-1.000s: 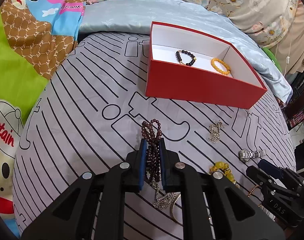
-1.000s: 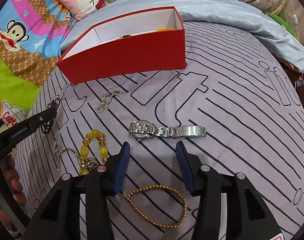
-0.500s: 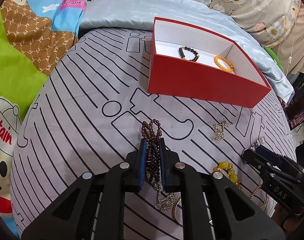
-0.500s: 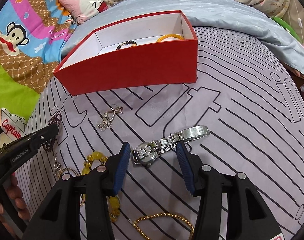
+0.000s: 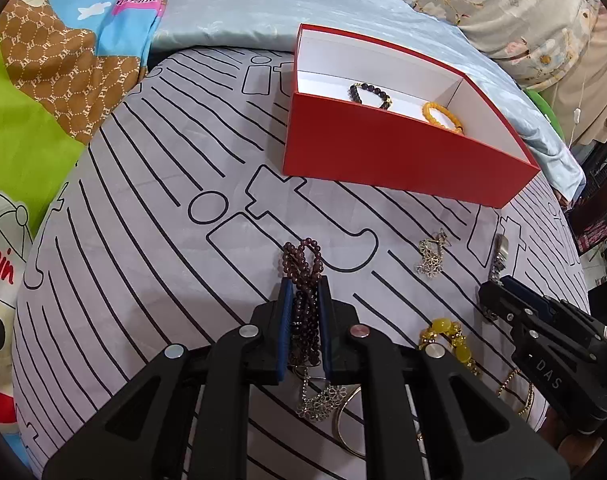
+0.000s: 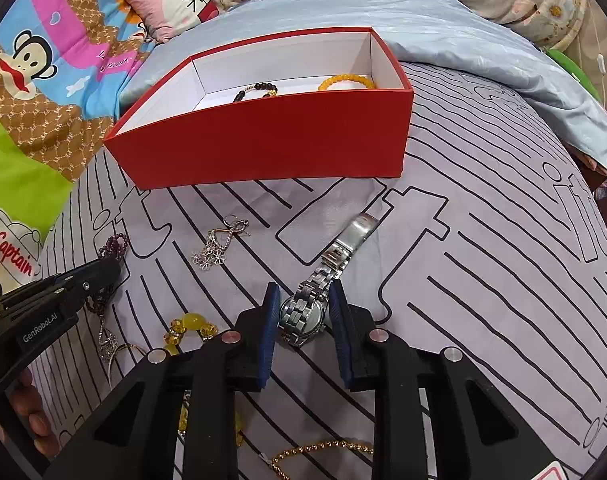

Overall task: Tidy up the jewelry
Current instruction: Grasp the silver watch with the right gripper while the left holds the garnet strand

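My left gripper (image 5: 303, 286) is shut on a dark maroon bead bracelet (image 5: 301, 264) over the striped grey sheet. My right gripper (image 6: 305, 294) has narrowed around the face of a silver watch (image 6: 323, 280), whose band trails up and right; the pads sit close on both sides of the face. A red box (image 5: 403, 156) with a white inside stands at the back and holds a dark bead bracelet (image 5: 369, 94) and an orange bead bracelet (image 5: 441, 114). In the right wrist view the box (image 6: 271, 144) is straight ahead, and the left gripper (image 6: 103, 272) shows at the left.
Loose on the sheet lie a silver flower necklace (image 6: 219, 246), a yellow bead bracelet (image 6: 189, 326), a gold bead chain (image 6: 323, 452), and a silver pendant with a gold bangle (image 5: 335, 404). Colourful cartoon bedding (image 5: 43, 80) and a pale blue blanket (image 5: 243, 12) ring the sheet.
My right gripper has moved forward over the watch and narrowed around its face; the watch has swung to point up and right. My left gripper still holds the maroon bracelet.
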A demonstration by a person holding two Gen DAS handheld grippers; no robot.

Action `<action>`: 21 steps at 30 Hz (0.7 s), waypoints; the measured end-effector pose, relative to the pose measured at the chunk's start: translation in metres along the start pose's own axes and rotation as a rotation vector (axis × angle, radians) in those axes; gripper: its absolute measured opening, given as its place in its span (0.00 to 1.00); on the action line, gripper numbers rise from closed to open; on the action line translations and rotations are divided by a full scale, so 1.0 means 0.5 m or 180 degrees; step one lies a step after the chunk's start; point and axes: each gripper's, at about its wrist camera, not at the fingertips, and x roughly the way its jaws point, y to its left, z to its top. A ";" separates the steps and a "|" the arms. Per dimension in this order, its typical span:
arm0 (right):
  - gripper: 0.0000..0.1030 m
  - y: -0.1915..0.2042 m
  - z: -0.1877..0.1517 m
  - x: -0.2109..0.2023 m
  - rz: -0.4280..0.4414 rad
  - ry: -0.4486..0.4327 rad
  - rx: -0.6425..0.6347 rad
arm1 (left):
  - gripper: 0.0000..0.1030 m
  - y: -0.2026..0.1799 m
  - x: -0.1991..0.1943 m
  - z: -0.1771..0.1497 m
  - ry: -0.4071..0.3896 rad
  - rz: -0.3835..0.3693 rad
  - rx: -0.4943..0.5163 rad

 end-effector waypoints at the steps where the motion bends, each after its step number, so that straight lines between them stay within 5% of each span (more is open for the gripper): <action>1: 0.23 0.000 -0.001 -0.001 0.0008 0.0005 0.0012 | 0.11 0.000 -0.001 0.000 -0.0001 -0.0006 -0.0001; 5: 0.12 -0.003 -0.003 -0.013 0.0057 -0.0018 0.0041 | 0.11 0.001 -0.006 -0.001 -0.0015 -0.0013 -0.0010; 21: 0.12 -0.017 0.006 -0.065 0.0106 -0.0163 0.0085 | 0.11 0.000 -0.043 0.010 -0.0142 -0.0053 -0.0018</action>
